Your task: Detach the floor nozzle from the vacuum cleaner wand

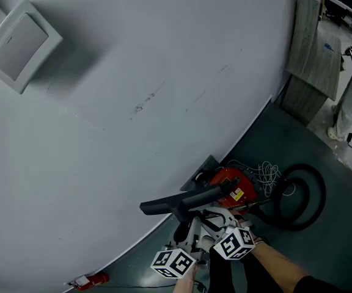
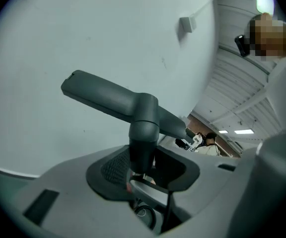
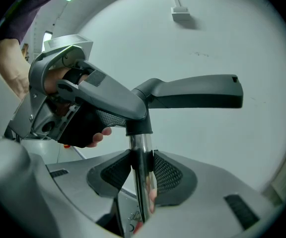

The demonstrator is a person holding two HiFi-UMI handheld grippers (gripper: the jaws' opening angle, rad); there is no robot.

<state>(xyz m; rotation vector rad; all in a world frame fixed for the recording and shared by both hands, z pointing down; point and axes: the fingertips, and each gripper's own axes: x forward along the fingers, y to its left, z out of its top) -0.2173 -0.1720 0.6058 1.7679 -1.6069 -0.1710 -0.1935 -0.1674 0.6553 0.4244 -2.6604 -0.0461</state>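
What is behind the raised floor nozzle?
A bare grey wall with a small white box mounted on it. The nozzle covers the patch directly behind it.

Grey wall (image 1: 164, 72) filled most of the head view. White square box (image 1: 20, 44) was mounted on it at 10 o'clock. Wood-grain cabinet (image 1: 313, 54) stood at 2 o'clock on the dark floor (image 1: 341, 237). Small red object (image 1: 95, 279) lay at 7 o'clock, by the wall base.

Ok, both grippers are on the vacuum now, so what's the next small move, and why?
Probably hold the right gripper steady on the chrome wand and draw the left gripper, clamped on the floor nozzle neck, straight off along the tube. The nozzle is still seated at the dark collar, and each part is gripped.
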